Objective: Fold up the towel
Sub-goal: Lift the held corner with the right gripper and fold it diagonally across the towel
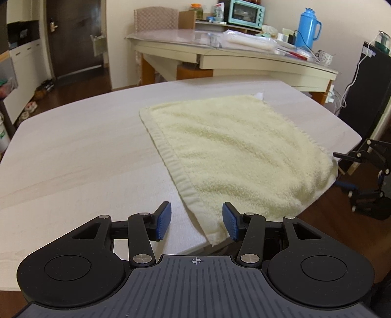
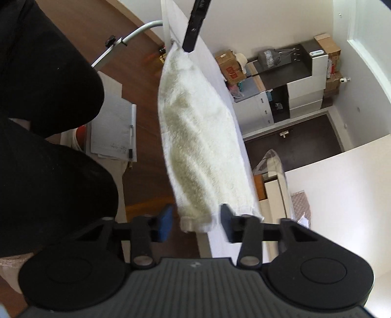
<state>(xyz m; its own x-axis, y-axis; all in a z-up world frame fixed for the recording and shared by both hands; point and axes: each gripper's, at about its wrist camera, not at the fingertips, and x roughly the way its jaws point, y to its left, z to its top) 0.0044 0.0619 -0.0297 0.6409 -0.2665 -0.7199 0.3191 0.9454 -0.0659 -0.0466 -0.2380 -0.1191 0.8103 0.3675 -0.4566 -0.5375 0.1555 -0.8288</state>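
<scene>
A pale yellow towel [image 1: 234, 151] lies spread on the white table [image 1: 85, 151], its near edge hanging over the table's front right edge. My left gripper [image 1: 196, 221] is open, its blue pads on either side of the towel's near corner. My right gripper [image 1: 361, 181] shows at the far right beside the towel's right corner. In the right wrist view the towel [image 2: 195, 137] hangs along the table edge [image 2: 220, 80], and my right gripper [image 2: 195, 222] is open with the towel's corner between its pads. The left gripper's finger [image 2: 195, 27] shows at the towel's far end.
A cream side table [image 1: 232, 56] stands behind with a teal oven [image 1: 245, 12], a blue thermos [image 1: 308, 27] and clutter. A black cabinet [image 1: 364, 97] stands at the right. The person's dark-clothed legs [image 2: 48, 122] and papers [image 2: 114, 124] are left of the towel.
</scene>
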